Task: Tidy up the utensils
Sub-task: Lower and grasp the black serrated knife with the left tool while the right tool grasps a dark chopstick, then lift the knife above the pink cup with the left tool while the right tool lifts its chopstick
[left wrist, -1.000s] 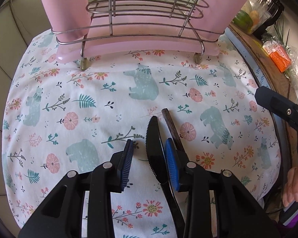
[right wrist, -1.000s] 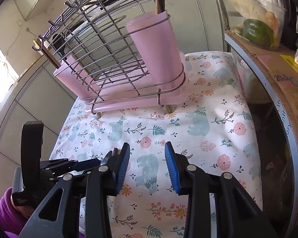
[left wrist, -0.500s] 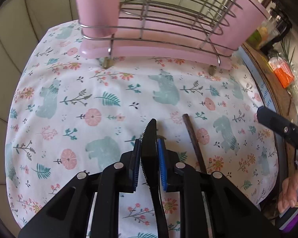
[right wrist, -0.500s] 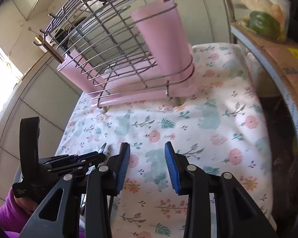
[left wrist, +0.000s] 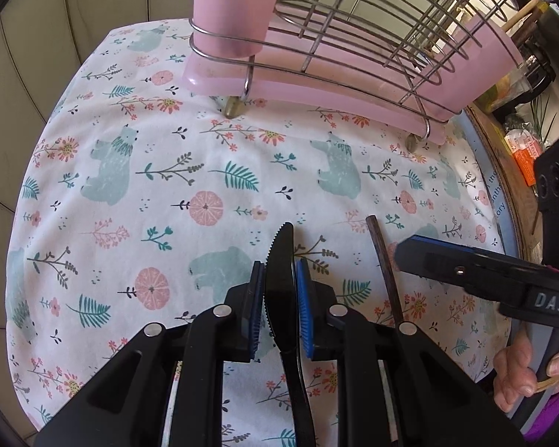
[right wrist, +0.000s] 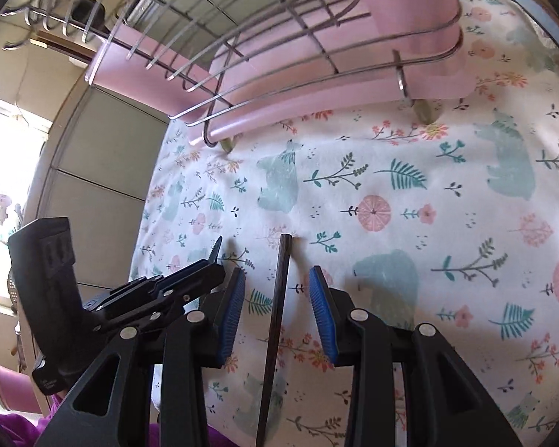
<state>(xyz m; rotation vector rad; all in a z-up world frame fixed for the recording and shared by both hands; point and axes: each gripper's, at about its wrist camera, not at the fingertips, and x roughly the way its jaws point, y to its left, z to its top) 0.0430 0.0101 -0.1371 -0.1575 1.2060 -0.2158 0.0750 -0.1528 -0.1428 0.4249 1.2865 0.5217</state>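
Fingers (left wrist: 255,309) of the left gripper (left wrist: 277,309) have just closed on the black knife (left wrist: 279,283), lying on the cloth-covered desk (left wrist: 205,171). Meanwhile the right gripper (right wrist: 275,305) has dropped, its fingers apart astride the chopstick (right wrist: 277,298). Both look ready for the rack (left wrist: 354,37).

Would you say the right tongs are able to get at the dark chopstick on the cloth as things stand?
Probably yes: the chopstick already lies between the open right tongs, nothing covers it, and the left tongs with the knife sit alongside, clear.
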